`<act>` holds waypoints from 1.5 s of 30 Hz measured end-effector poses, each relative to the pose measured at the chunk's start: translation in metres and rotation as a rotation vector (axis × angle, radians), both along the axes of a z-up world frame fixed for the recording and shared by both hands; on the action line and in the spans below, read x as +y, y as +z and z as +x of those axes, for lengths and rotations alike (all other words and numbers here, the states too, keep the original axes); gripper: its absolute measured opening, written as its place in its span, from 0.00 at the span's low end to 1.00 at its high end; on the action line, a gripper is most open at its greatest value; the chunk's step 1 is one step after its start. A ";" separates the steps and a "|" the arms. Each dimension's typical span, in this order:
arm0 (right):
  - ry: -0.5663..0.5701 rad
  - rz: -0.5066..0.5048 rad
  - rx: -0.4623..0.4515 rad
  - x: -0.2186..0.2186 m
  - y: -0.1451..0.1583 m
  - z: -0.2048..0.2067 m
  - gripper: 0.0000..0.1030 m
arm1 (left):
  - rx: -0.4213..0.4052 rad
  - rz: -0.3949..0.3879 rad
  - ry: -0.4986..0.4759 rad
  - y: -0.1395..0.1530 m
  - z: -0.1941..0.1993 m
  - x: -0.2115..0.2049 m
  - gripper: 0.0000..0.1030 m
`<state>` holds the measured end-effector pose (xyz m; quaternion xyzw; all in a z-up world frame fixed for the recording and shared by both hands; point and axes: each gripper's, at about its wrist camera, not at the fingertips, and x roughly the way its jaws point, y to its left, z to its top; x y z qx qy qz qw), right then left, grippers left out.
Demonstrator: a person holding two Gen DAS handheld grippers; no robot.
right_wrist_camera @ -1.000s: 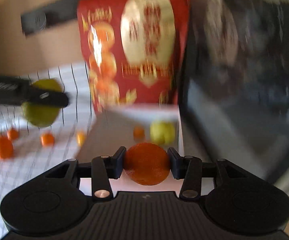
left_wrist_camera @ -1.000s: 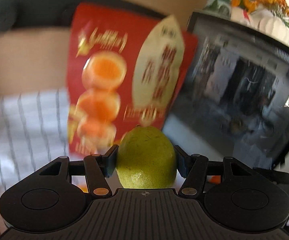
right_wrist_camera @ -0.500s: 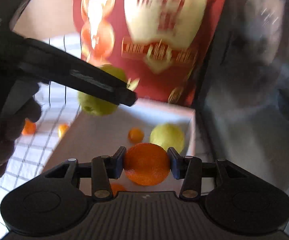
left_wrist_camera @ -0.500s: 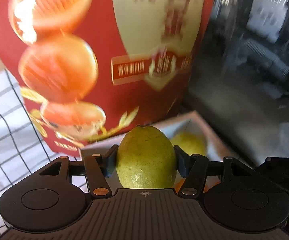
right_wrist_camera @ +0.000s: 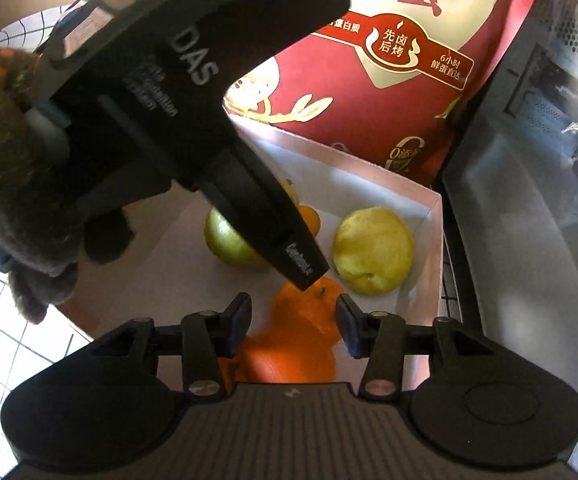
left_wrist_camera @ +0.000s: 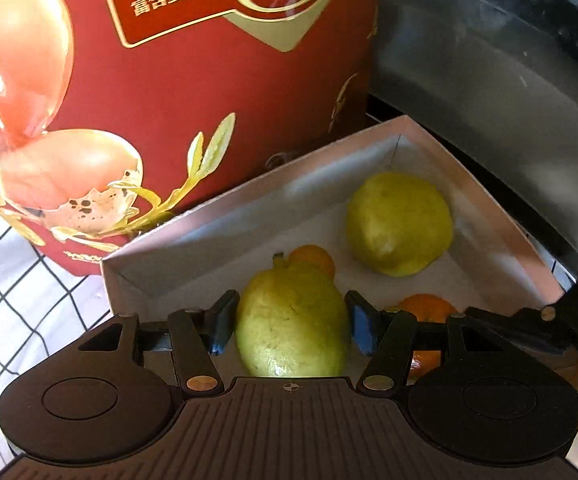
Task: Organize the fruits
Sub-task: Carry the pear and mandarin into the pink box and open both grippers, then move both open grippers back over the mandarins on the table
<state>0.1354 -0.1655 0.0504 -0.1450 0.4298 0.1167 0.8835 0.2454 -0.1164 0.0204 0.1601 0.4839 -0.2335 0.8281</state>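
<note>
Fruit in the left gripper: left gripper (left_wrist_camera: 291, 320) is reaching over the white box (left_wrist_camera: 225, 208); its blue pads are sitting at the sides of a green-yellow pear (left_wrist_camera: 291, 322), the left pad touching, the right pad showing a sliver of gap, so I cannot tell whether it is gripping or letting go.
Fruit at the right gripper: right gripper (right_wrist_camera: 291, 320) is standing with jaws spread, gaps on both sides of an orange (right_wrist_camera: 305, 314) that looks to be resting in the box, not held.
Box contents: second pear (left_wrist_camera: 399, 224) is lying near the far right corner; a small orange (left_wrist_camera: 313, 258) is sitting just behind the first pear; another orange (left_wrist_camera: 425, 308) is lying to the near right.
Handling, pear: judged firm and fairly heavy, dull pitted skin, bruising if squeezed hard; taking it across the widest belly looks safest, since the tapering top would be slipping out.
Handling, orange: judged lighter, springy peel, dimpled and slightly waxy, round enough to be rolling; gripping across the middle suits it.
Materials: box is stiff white card with thin upright walls; a glossy red carton (left_wrist_camera: 193, 92) printed with eggs is standing just behind it; a white cloth with black grid lines (left_wrist_camera: 21, 300) is covering the table at left.
Right side: dark glass appliance door (left_wrist_camera: 509, 80) is standing beside the box.
</note>
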 end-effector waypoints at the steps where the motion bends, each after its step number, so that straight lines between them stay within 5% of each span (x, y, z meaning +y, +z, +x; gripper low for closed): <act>1: -0.003 -0.003 0.004 0.000 -0.002 -0.001 0.51 | 0.002 -0.010 -0.003 0.000 0.000 0.001 0.62; 5: -0.037 0.015 -0.008 -0.005 0.001 -0.008 0.63 | -0.014 -0.082 0.002 0.012 -0.006 0.017 0.59; 11: -0.091 0.024 -0.064 -0.016 0.014 -0.020 0.66 | -0.120 -0.384 0.113 0.061 -0.051 0.080 0.59; 14: -0.144 0.028 -0.096 -0.018 0.020 -0.027 0.68 | -0.171 -0.445 0.209 0.072 -0.085 0.121 0.57; 21: -0.194 0.067 -0.120 0.005 0.030 -0.044 0.68 | -0.202 -0.440 0.461 0.065 -0.159 0.227 0.57; 30: -0.018 0.097 -0.181 0.089 0.050 -0.057 0.71 | -0.176 -0.417 0.796 0.040 -0.231 0.362 0.57; 37: 0.077 0.106 -0.072 0.142 0.044 -0.029 0.71 | -0.218 -0.387 0.905 0.045 -0.267 0.417 0.57; 45: -0.017 0.129 0.041 0.129 0.062 0.042 0.71 | -0.215 -0.468 0.936 0.037 -0.285 0.434 0.57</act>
